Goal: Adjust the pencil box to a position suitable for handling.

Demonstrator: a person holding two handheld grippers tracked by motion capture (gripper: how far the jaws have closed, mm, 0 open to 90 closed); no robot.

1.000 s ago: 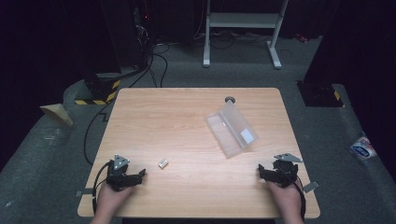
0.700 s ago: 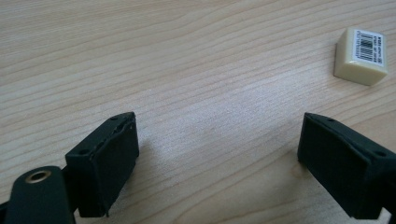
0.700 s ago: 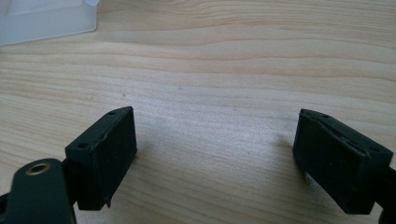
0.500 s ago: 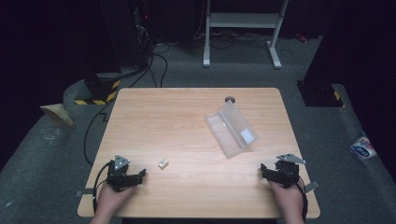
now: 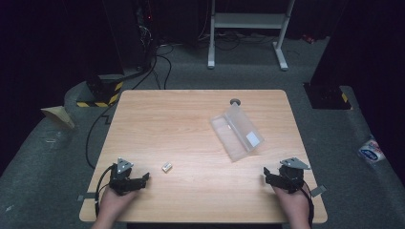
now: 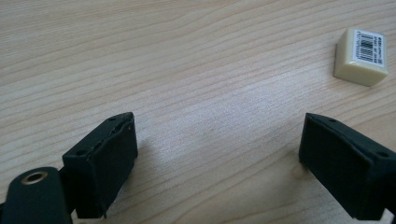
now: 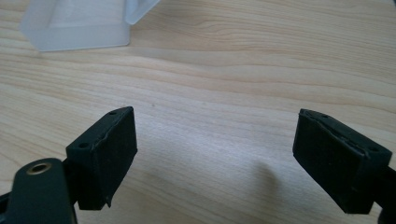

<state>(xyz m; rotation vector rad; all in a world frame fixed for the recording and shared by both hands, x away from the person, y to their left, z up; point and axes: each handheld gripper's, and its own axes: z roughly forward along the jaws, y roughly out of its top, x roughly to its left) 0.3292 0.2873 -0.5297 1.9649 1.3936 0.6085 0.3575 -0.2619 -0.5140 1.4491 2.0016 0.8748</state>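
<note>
- On the table's near edge, left gripper and right gripper rest released, holding nothing.
- Eraser, probably, lies untouched near left gripper.
- Clear box sits open, apparently empty; nothing started.

A light wooden surface stands on grey floor. Black cables trail past a yellow-and-black striped block. A white metal stand sits behind; a printed packet lies at right.
</note>
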